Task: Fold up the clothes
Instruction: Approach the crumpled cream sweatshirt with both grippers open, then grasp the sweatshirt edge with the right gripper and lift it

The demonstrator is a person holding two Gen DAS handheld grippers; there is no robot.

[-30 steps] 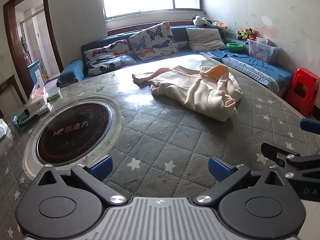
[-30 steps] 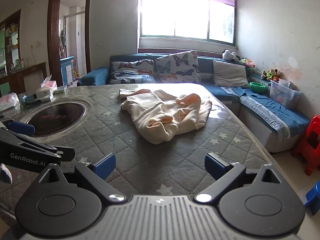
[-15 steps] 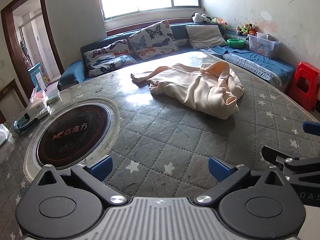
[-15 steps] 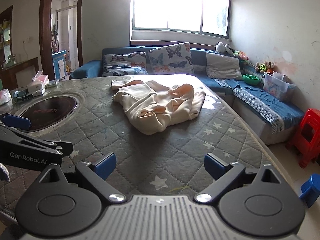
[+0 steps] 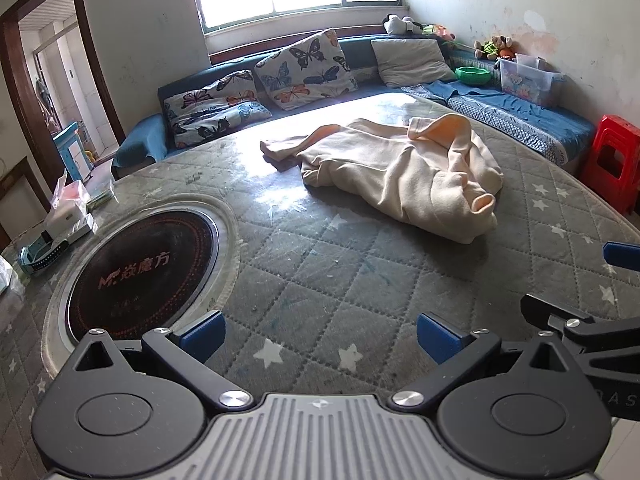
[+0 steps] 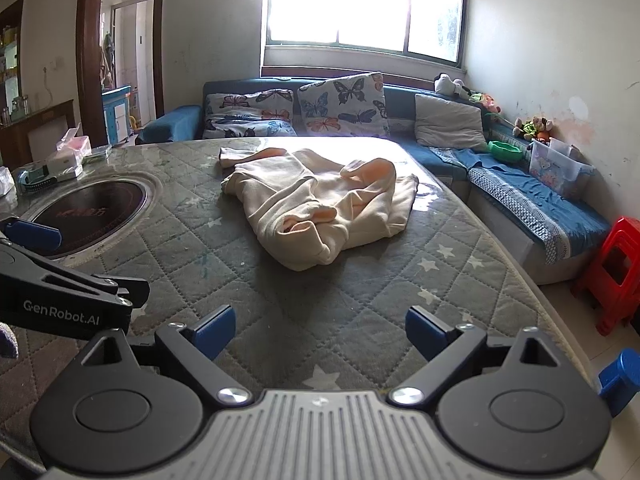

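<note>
Two tongs, both spread wide and holding nothing: the left tongs (image 5: 318, 338) sit at the bottom of the left wrist view, the right tongs (image 6: 320, 330) at the bottom of the right wrist view, each above the quilted, star-patterned worktop (image 5: 320, 280). Nothing folded yet, by the look of it. Centre-right of the left view lies the cream garment (image 5: 404, 176), crumpled in a loose heap, one sleeve (image 5: 280, 151) trailing toward the upper left. It looks like thick, soft fleece: light, floppy, sure to sag and drag once lifted, so I'd pinch it at a hem or the sleeve cuff rather than the bunched middle. A dark round hotplate (image 5: 140, 272) is set into the worktop at lower left. Against a second ago, the garment fills more of both views and sits lower in the frame, so both tongs have closed in on it; the jaws are just as wide apart as then.
</note>
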